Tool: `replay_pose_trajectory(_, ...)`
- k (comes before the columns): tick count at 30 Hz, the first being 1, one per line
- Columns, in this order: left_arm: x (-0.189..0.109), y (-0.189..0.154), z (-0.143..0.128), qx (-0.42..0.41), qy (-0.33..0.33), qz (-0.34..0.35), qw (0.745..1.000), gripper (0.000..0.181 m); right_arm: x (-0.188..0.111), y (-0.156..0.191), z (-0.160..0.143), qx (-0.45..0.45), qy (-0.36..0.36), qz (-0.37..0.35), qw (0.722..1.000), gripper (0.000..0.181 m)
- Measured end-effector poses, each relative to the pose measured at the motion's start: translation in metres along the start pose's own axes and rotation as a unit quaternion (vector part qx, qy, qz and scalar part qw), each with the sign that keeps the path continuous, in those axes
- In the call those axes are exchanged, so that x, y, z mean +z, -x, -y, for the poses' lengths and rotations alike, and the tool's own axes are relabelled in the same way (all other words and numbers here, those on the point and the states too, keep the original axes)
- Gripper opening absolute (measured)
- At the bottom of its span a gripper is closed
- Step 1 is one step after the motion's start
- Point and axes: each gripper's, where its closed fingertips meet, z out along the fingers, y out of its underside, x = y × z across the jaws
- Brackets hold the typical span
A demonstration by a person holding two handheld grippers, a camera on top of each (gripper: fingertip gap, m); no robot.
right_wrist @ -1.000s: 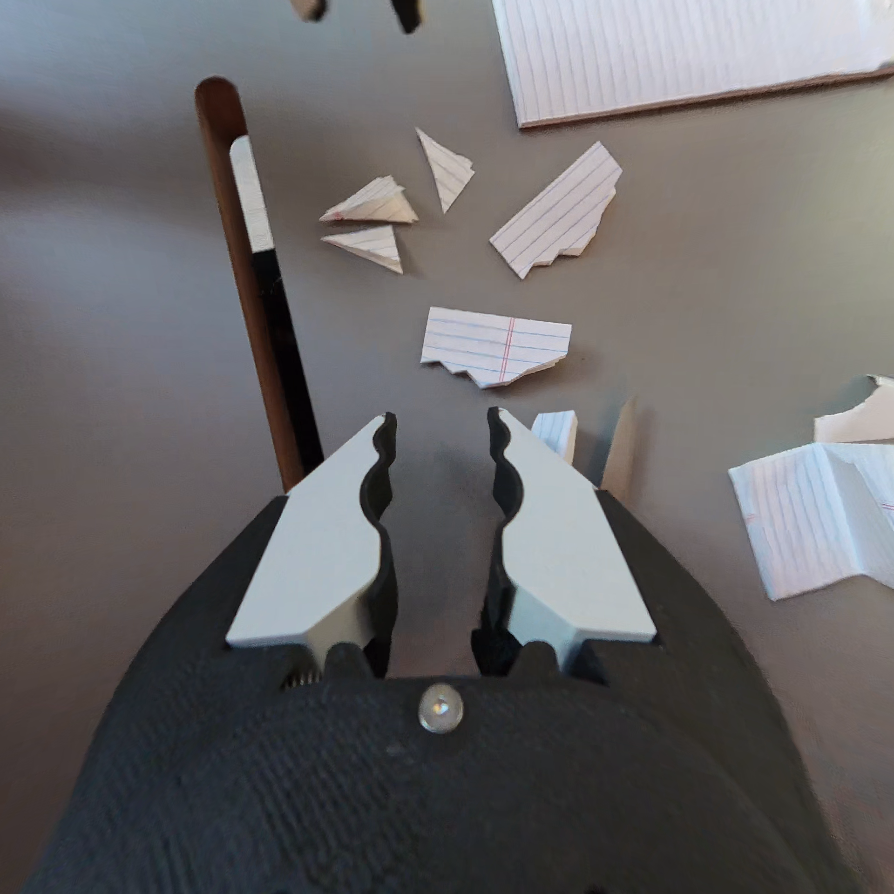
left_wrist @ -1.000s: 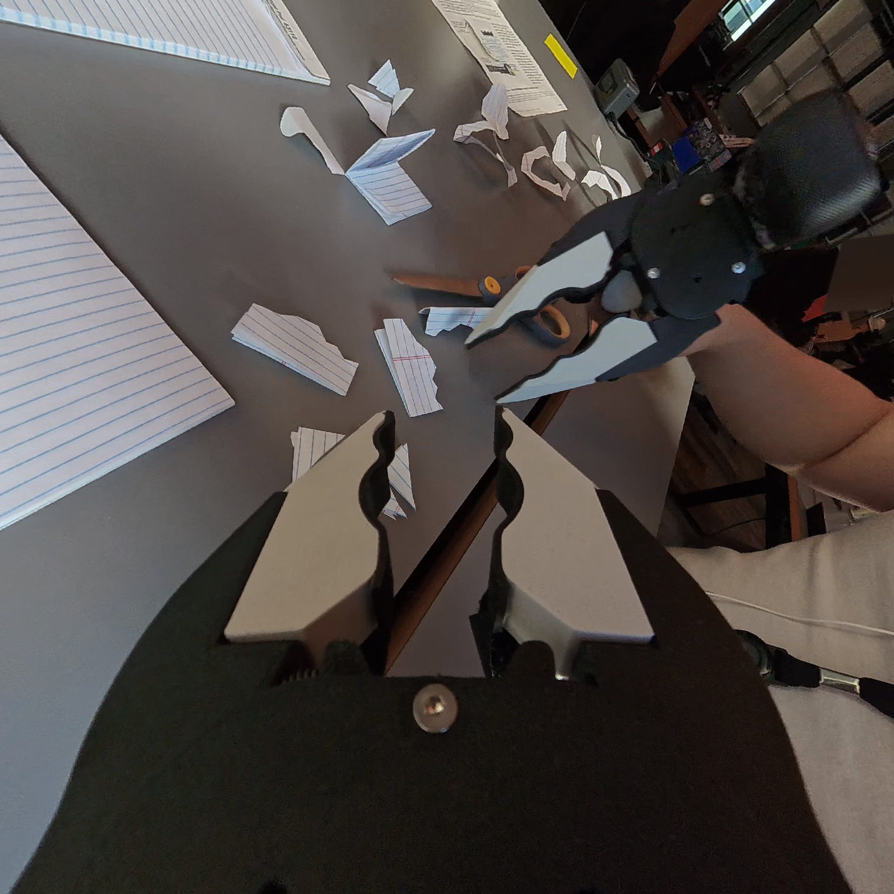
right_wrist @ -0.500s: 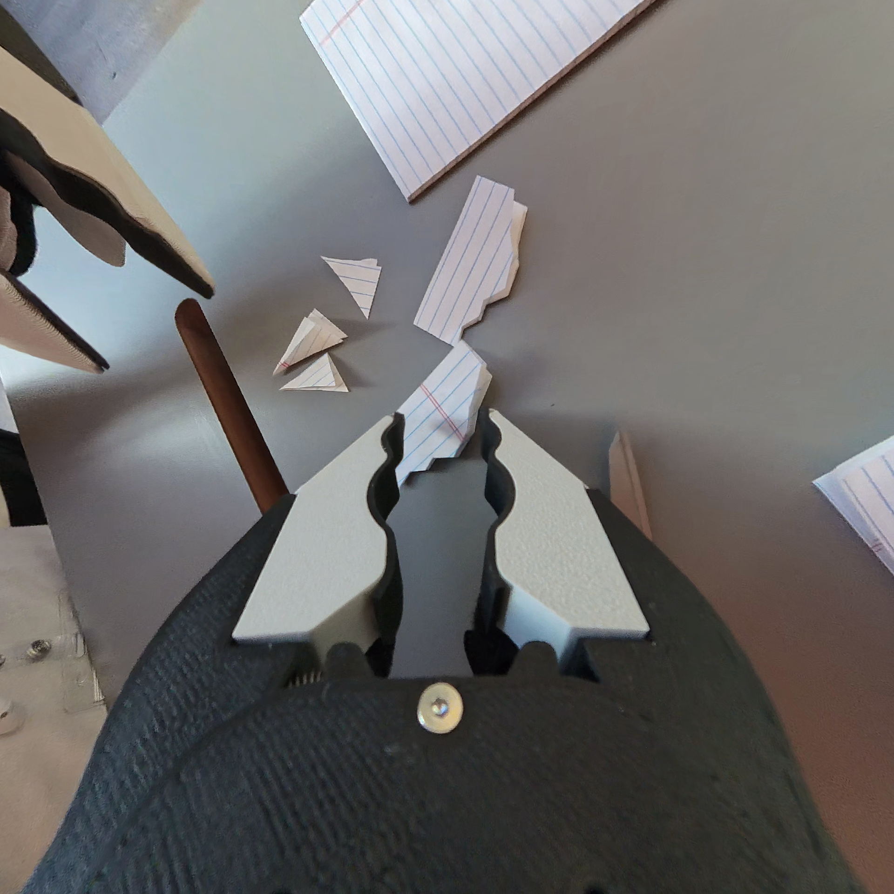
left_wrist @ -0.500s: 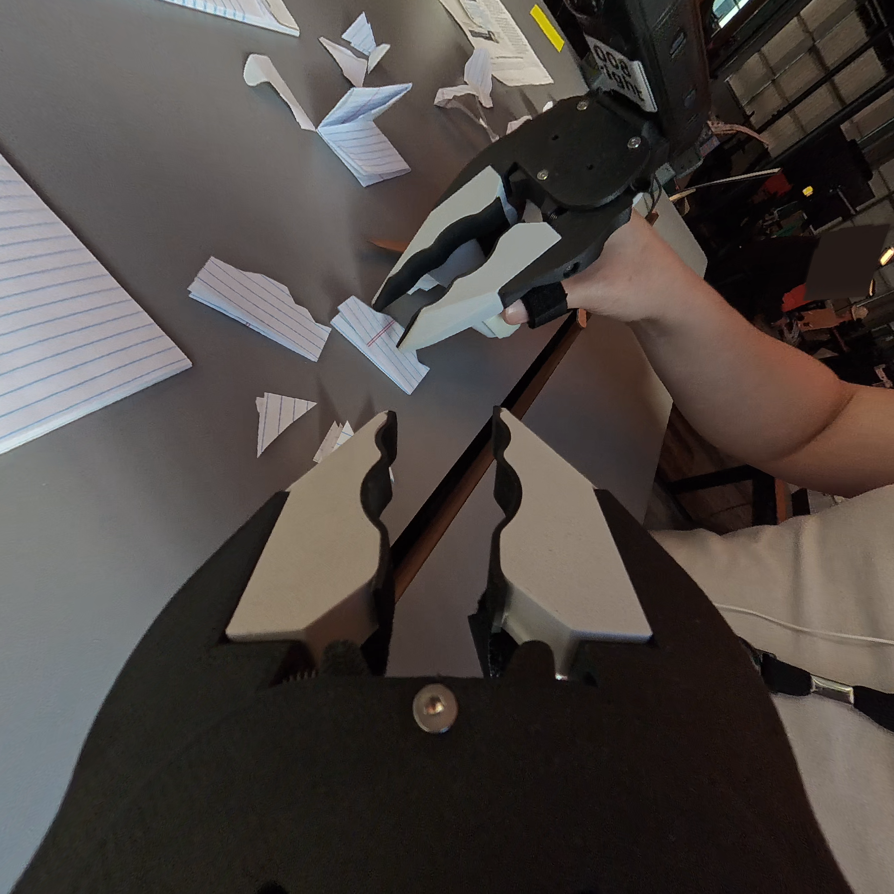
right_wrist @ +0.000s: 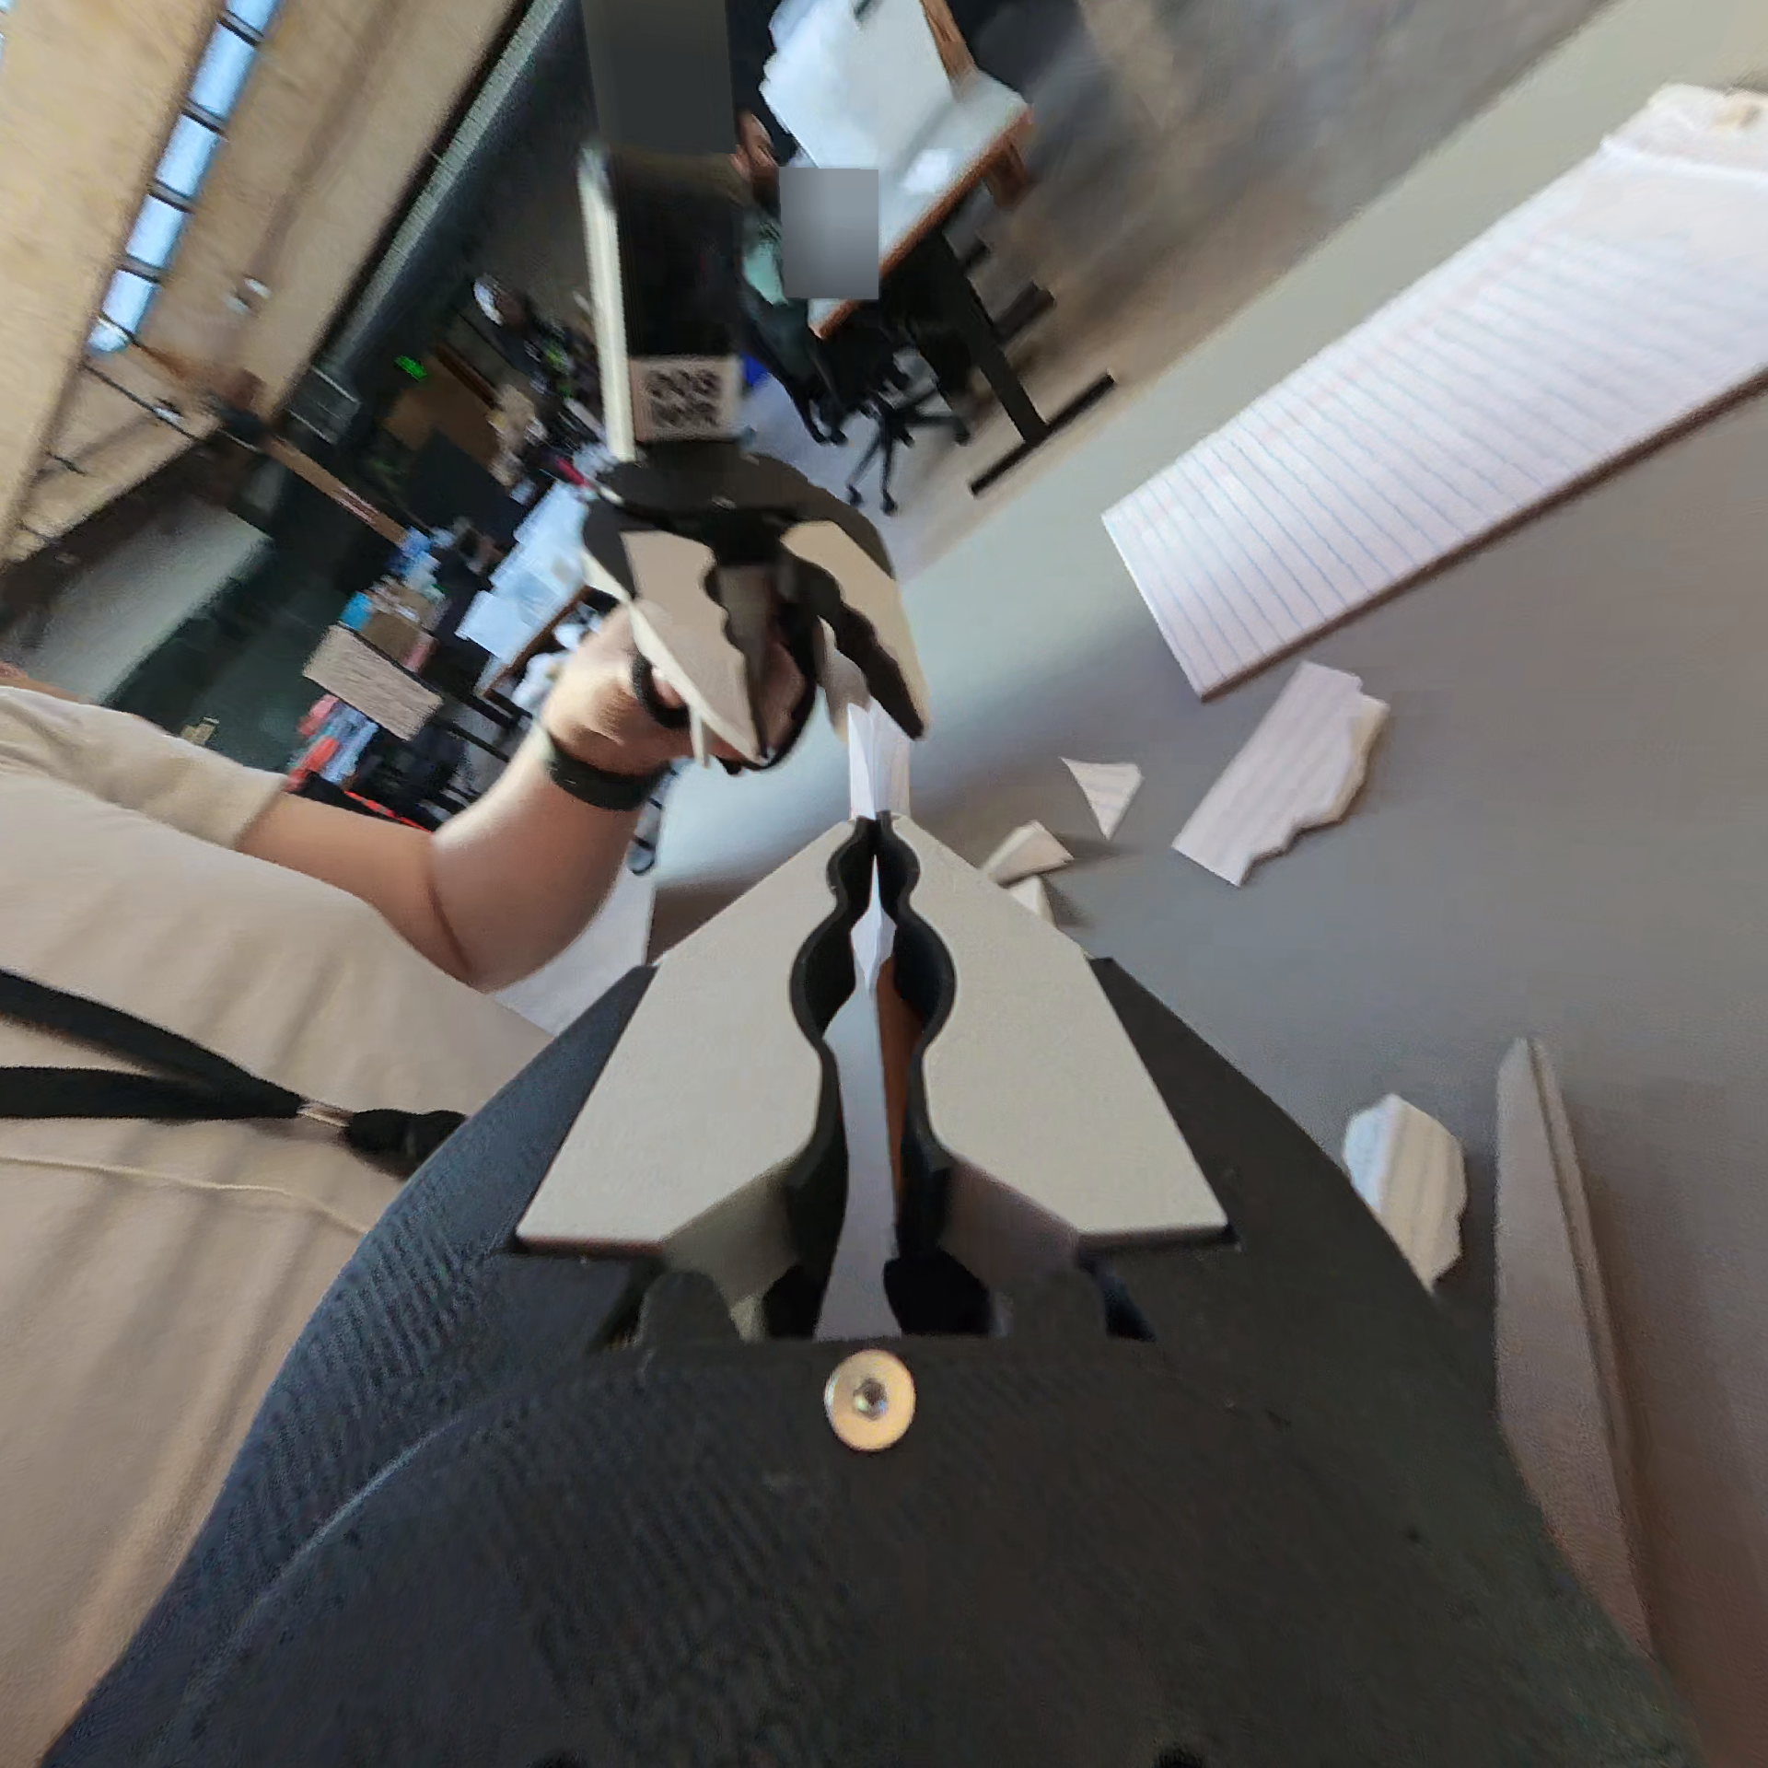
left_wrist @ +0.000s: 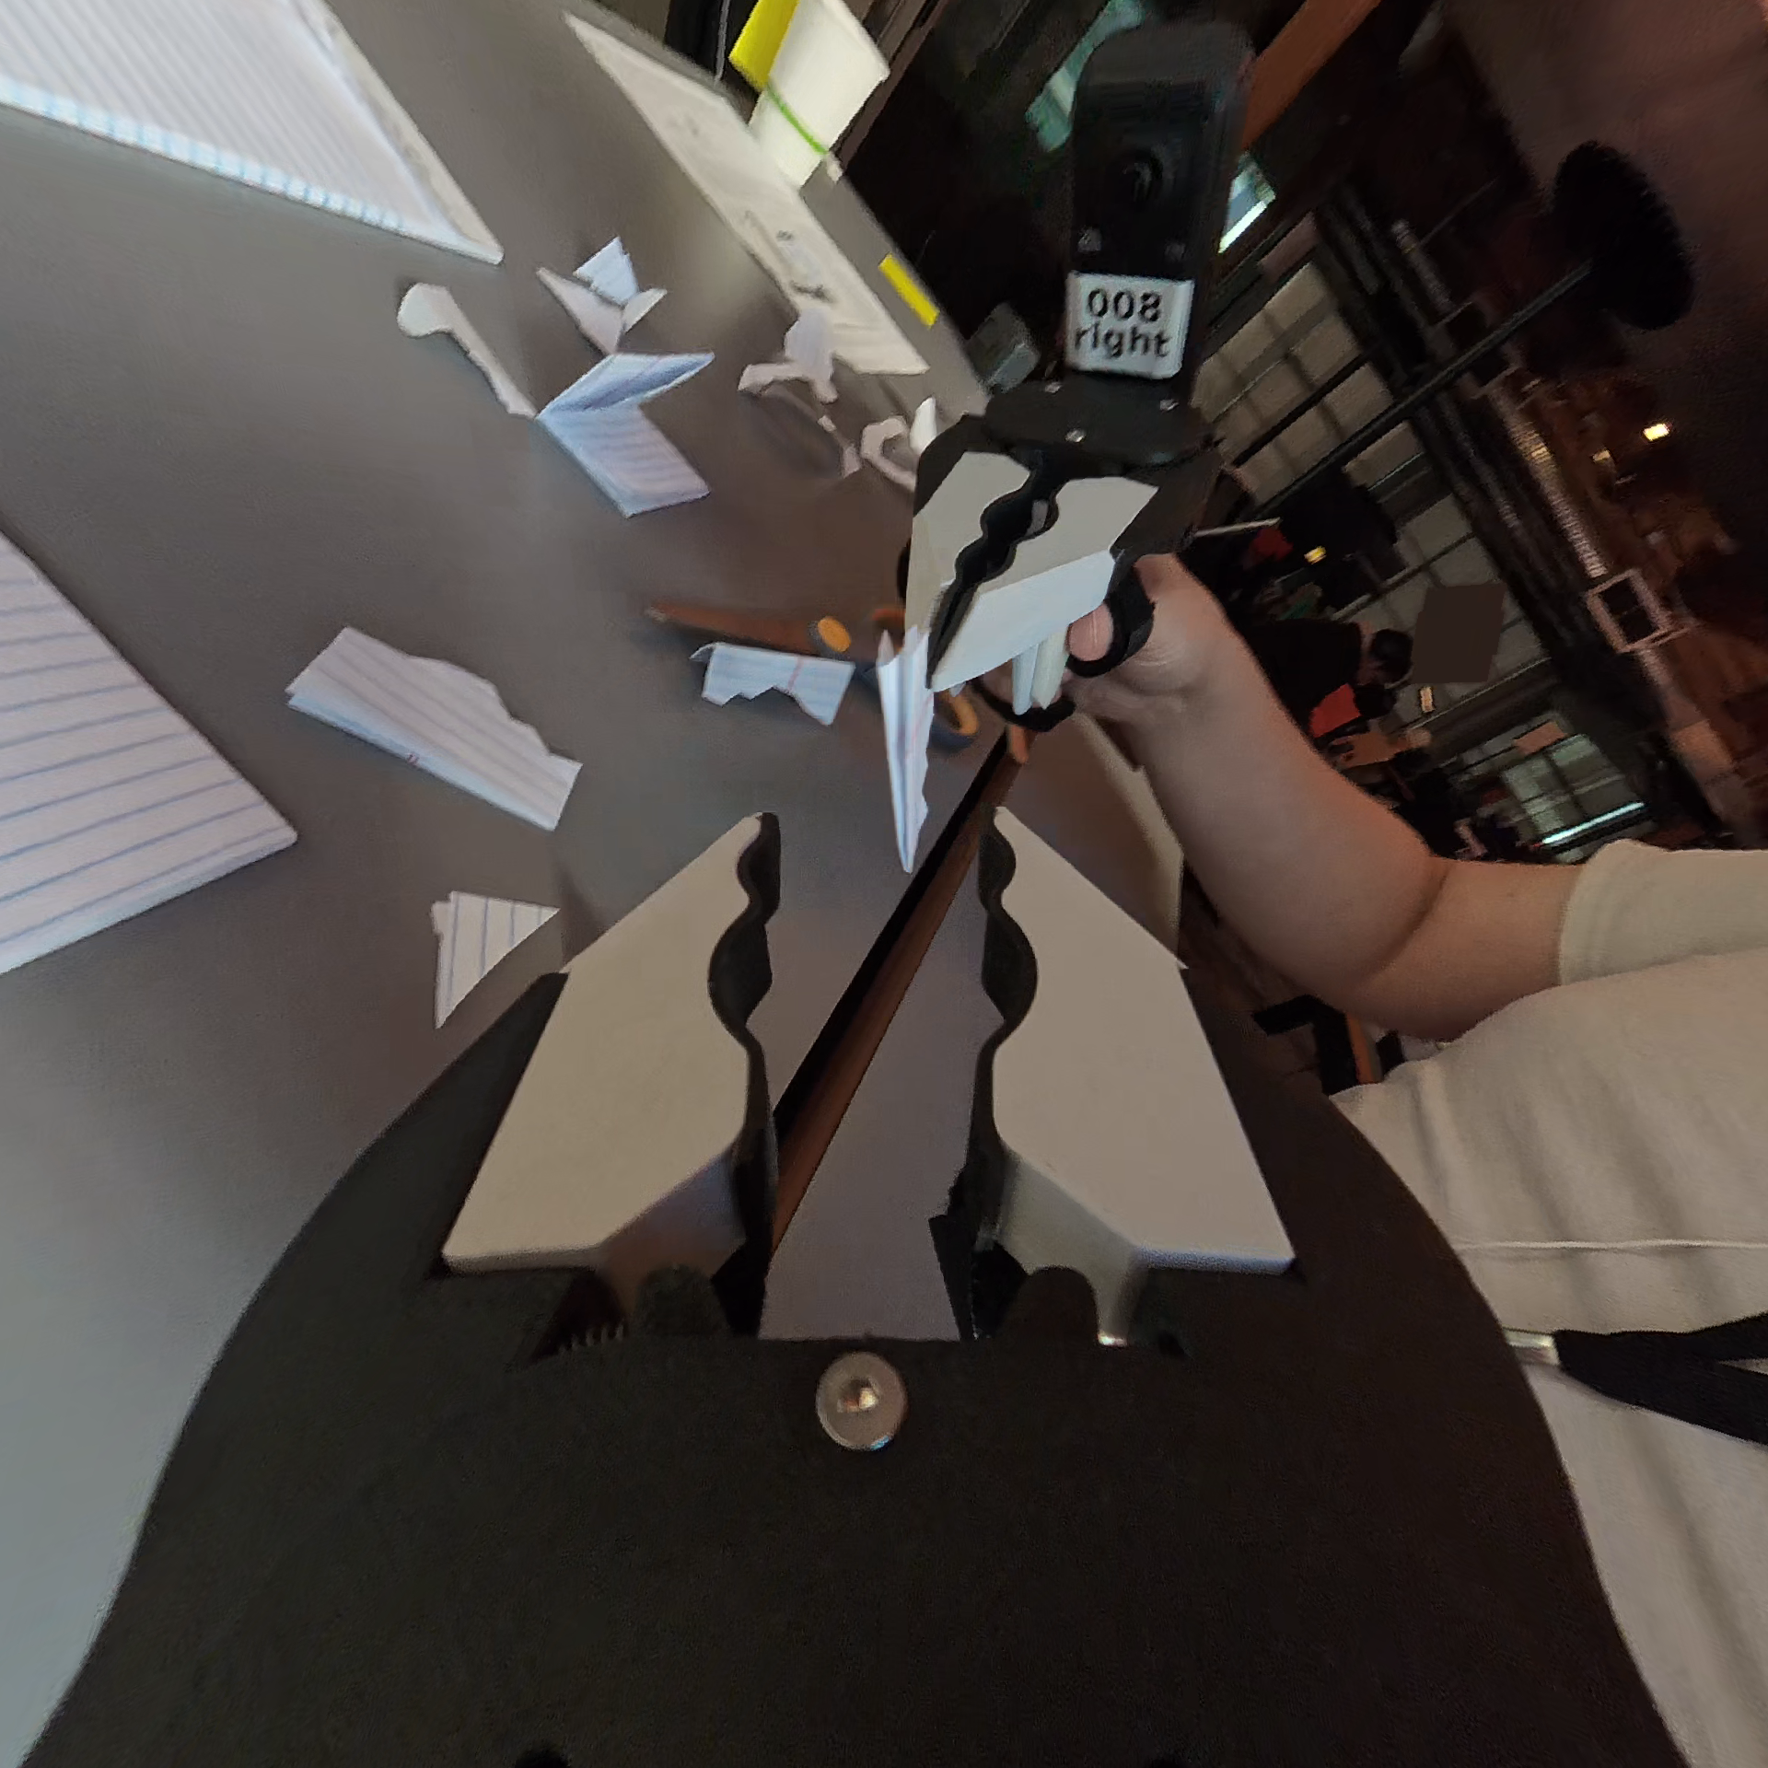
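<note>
My right gripper is shut on a scrap of white lined paper and holds it in the air above the grey table. In the left wrist view the right gripper points down with the paper scrap hanging from its tips. My left gripper is open and holds nothing; the scrap's free end hangs just ahead of its fingertips. It faces the right gripper in the right wrist view, and its fingers are apart there too.
Orange-handled scissors lie on the table behind the right gripper. Lined pads and several cut paper scraps lie around. A brown table seam runs under the left gripper. A person's forearm is at right. About 5 cm separates my left fingertips from my right.
My right gripper came down over a lined scrap on the table, closed on it and lifted it into the air toward the left gripper. The left gripper stayed open.
</note>
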Motion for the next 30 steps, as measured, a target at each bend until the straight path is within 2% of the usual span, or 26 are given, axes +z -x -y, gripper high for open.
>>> replay_pose_trajectory(2,0.002,-0.02,0.012,-0.008,-0.032,-0.071,0.997,0.04,-0.013,0.024,0.017,-0.009,-0.055,0.054,0.997,0.0)
replay_pose_trajectory(5,-0.003,-0.058,0.033,-0.032,-0.084,-0.196,0.977,0.03,-0.028,0.049,0.03,-0.026,-0.098,0.099,0.99,0.0)
replay_pose_trajectory(7,0.0,-0.069,0.041,-0.038,-0.098,-0.223,0.969,0.027,-0.034,0.06,0.034,-0.032,-0.112,0.114,0.987,0.0)
replay_pose_trajectory(12,0.016,-0.087,0.044,0.001,-0.092,-0.219,0.971,0.021,-0.039,0.076,0.037,-0.043,-0.121,0.136,0.982,0.0)
replay_pose_trajectory(25,0.018,-0.103,0.046,0.03,-0.08,-0.215,0.973,0.0,-0.038,0.09,0.035,-0.06,-0.11,0.142,0.982,0.0)
replay_pose_trajectory(30,0.019,-0.1,0.046,0.041,-0.075,-0.183,0.979,0.0,-0.038,0.089,0.034,-0.08,-0.109,0.127,0.983,0.0)
